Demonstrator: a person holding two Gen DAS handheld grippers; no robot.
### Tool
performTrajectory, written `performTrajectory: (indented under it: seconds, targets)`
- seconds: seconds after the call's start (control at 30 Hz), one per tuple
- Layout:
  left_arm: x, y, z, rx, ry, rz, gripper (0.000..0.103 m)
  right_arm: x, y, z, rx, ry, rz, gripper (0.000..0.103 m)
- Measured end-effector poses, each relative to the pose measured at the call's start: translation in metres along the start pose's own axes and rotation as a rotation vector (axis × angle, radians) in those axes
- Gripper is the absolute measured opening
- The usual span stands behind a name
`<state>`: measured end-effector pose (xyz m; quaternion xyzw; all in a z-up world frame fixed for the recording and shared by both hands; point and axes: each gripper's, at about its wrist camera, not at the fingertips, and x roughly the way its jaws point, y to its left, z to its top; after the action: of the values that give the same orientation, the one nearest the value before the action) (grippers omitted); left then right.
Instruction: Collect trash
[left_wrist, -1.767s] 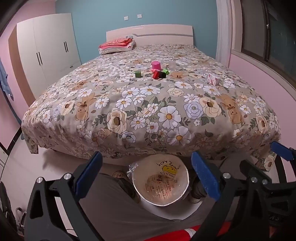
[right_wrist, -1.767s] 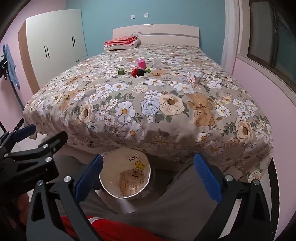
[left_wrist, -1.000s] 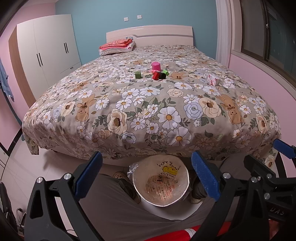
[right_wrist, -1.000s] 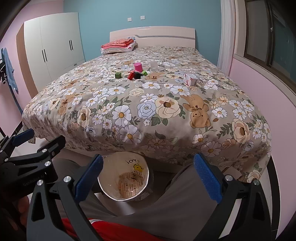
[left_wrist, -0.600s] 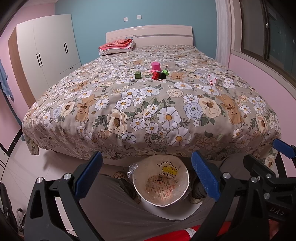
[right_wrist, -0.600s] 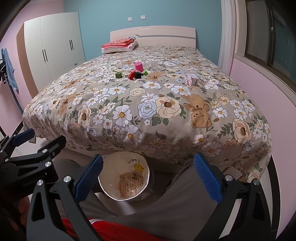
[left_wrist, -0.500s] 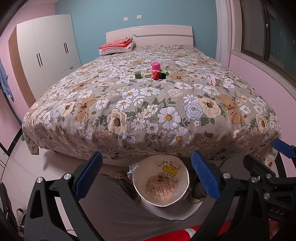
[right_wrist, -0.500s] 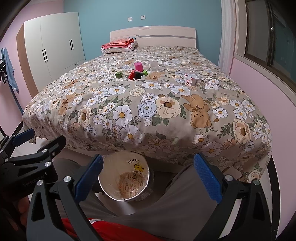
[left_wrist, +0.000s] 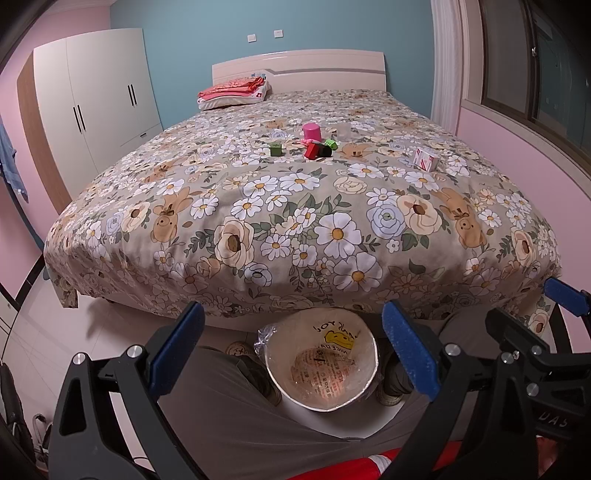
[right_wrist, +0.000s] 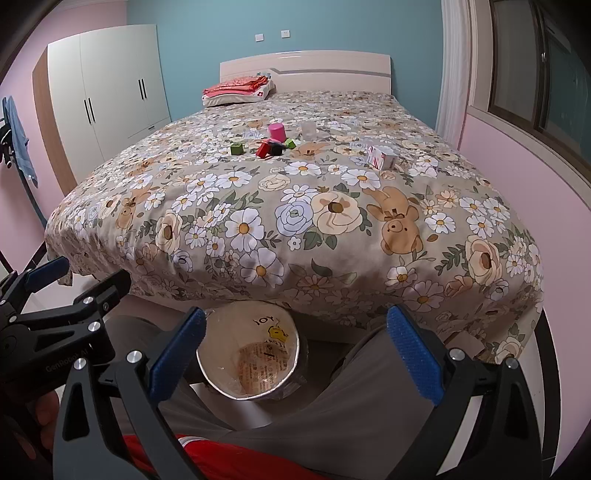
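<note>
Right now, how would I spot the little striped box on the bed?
Start at the bed with the floral cover. The toys cluster mid-bed; look right of them, toward the window side. There lies the small box alone, white with red stripes, unlike the solid-coloured blocks.

Both wrist cameras, side by side, face the bed (left_wrist: 295, 206) from its foot.

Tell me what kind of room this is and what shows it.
A bedroom, almost certainly. A large bed with a floral cover fills the view, folded bedding lies by the headboard, and a white wardrobe stands against the left wall.
</note>
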<state>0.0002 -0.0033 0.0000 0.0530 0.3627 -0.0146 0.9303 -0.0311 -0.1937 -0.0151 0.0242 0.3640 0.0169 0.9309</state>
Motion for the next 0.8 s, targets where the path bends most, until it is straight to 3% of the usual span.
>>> performTrajectory:
  seconds: [0.8]
  targets:
    - [-0.0011, 0.0004, -0.0004, -0.001, 0.003, 0.000, 0.095, 0.0024, 0.0017, -0.0032, 0.002, 0.005, 0.000, 0.100]
